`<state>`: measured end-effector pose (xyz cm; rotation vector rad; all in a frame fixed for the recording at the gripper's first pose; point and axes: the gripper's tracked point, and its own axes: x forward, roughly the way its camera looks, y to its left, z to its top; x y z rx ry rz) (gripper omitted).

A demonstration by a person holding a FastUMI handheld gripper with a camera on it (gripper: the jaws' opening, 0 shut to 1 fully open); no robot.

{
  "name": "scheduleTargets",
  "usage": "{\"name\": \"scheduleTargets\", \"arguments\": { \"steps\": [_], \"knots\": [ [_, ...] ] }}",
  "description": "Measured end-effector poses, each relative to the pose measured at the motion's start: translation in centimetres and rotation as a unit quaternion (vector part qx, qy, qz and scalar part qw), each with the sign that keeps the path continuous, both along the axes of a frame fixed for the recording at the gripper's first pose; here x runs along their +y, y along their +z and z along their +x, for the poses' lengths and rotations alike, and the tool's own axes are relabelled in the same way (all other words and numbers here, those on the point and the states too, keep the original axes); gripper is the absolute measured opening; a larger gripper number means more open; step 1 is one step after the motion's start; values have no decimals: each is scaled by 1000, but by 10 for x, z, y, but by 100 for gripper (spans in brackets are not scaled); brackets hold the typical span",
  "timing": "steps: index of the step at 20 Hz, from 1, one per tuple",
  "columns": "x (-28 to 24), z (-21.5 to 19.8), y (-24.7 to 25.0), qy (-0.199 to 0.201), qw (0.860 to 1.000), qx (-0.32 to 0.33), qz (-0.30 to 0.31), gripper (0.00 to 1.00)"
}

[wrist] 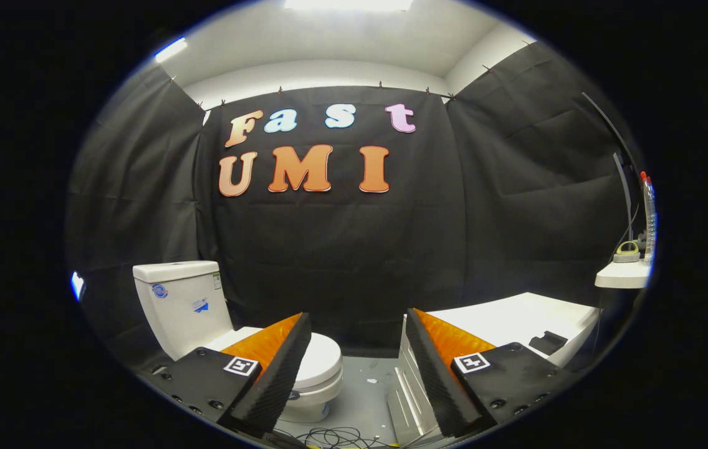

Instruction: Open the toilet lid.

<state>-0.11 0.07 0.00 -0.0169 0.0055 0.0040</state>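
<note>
We're at the approach step; nothing touched yet. The gripper (357, 368) is released, fingers spread wide with bare floor (363, 386) and the black cloth wall (341, 262) showing between them. Nothing is held.

The toilet (204, 324) sits ahead and to the left, beyond the left finger (279, 368), which covers part of it. Its tank (182, 299) stands against the cloth wall, and the toilet lid (323, 358) is down flat on the bowl (310, 399). Only the lid's front curve shows past the finger. By our read the task is not started: lid closed, gripper well apart from it and aimed at the gap between the toilet and the white cabinet (510, 321) on the right.

Other bits: a small white shelf (622, 274) at right carries a tape roll (627, 251) and a clear bottle (649, 218); loose cables (335, 436) lie on the floor just under the fingers.

What the next move calls for, in our judgement:
- swing left so the lid's front edge comes between the fingers
- come down and forward to rim height
- get one finger under the lid lip, or pinch the edge, then lift in an arc back toward the tank

We can't tell from here whether the lid has a gap at the front to hook. Watch the cables on the way in.
</note>
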Motion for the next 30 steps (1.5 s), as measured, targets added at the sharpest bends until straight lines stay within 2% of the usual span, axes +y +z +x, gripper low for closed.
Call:
{"name": "scheduleTargets", "arguments": {
  "steps": [30],
  "knots": [
    [4, -3, 0, 8, 1000, 9, 13, 98]
  ]
}}
